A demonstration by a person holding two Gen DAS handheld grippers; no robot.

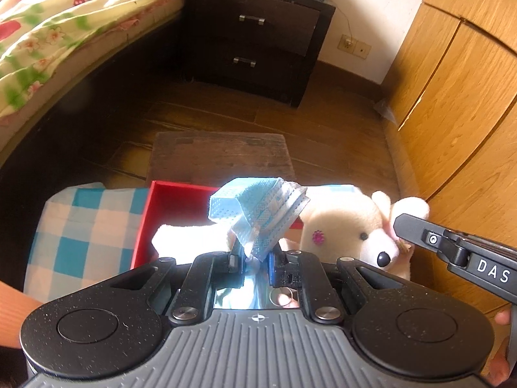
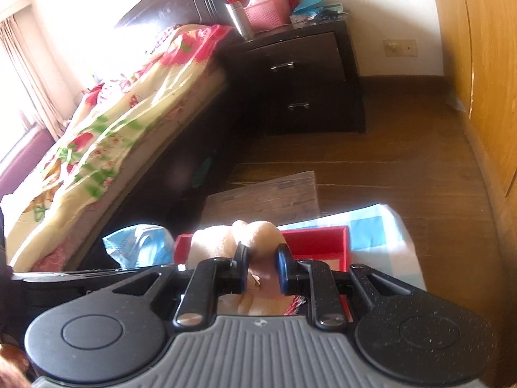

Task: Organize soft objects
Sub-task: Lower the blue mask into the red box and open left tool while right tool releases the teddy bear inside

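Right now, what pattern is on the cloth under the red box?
Blue-and-white checked cloth, clearest in the left wrist view.

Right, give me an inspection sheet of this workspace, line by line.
Surface: blue-and-white checked cloth spread over a low stand on the brown wooden floor.
Job's things: crumpled light-blue face mask; white plush teddy bear; open red cardboard box with a white soft item inside.
Clutter: worn wooden board lying behind the box.
Grippers: left tool shut on the mask; right tool shut on the bear.
Cables: thin wire at the wall socket.
Surroundings: bed with floral quilt, dark two-drawer nightstand, light wooden wardrobe.
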